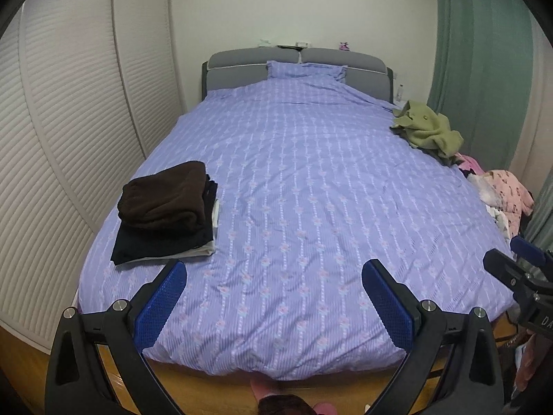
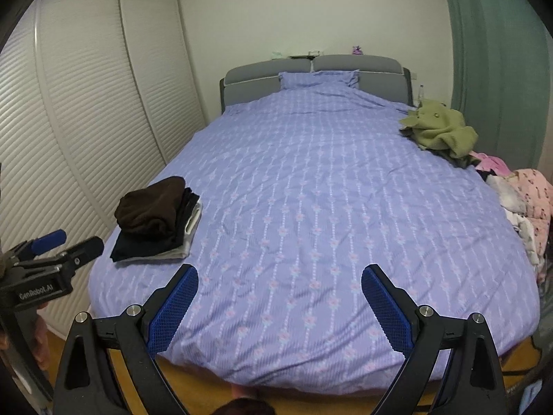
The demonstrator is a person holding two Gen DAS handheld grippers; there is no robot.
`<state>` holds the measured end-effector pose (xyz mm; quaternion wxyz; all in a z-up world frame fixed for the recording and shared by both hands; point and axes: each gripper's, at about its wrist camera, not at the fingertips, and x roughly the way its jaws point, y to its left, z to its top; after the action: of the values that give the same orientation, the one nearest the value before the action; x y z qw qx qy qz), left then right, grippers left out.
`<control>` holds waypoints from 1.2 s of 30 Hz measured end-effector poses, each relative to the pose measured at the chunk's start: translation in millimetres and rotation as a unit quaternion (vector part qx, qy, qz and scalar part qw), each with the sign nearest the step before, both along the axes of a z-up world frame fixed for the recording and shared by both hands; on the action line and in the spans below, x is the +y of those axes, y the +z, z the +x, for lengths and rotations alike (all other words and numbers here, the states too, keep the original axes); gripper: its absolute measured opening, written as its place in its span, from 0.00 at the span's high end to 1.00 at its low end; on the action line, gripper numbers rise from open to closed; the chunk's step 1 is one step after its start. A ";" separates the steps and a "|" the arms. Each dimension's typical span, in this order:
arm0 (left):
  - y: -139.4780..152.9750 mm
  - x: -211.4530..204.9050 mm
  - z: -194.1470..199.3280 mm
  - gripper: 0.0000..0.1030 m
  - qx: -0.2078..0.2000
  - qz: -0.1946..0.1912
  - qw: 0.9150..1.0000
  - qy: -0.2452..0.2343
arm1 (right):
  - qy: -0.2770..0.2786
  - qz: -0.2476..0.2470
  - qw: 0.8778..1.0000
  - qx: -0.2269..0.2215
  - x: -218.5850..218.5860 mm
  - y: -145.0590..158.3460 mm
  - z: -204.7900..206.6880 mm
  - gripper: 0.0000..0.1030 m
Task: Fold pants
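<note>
A stack of folded clothes (image 1: 166, 214) lies at the bed's near left, brown pants on top of black and white items; it also shows in the right wrist view (image 2: 157, 219). A pile of loose clothes lies along the bed's right edge: an olive green garment (image 1: 428, 129) (image 2: 440, 129) and pink and white pieces (image 1: 504, 197) (image 2: 528, 200). My left gripper (image 1: 274, 268) is open and empty, held above the foot of the bed. My right gripper (image 2: 280, 273) is open and empty, held beside it. Each gripper shows at the edge of the other's view.
The bed has a purple patterned cover (image 1: 293, 190) with a matching pillow (image 1: 306, 69) against a grey headboard (image 1: 242, 69). White louvred wardrobe doors (image 1: 69, 121) stand at the left. A green curtain (image 1: 484, 52) hangs at the right. Wooden floor (image 1: 214, 390) lies below.
</note>
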<state>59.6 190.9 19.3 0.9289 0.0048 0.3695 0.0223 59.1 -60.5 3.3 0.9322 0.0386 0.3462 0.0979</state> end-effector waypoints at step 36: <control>26.1 -44.1 -38.0 0.00 -0.043 0.015 0.998 -0.047 | -0.046 -0.038 0.998 -0.034 -37.1 22.8 -58.5 0.06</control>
<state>21.6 146.8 45.3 0.9437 0.0354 0.3285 -0.0158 0.6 -97.6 26.2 0.9477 0.0163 0.3160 0.0428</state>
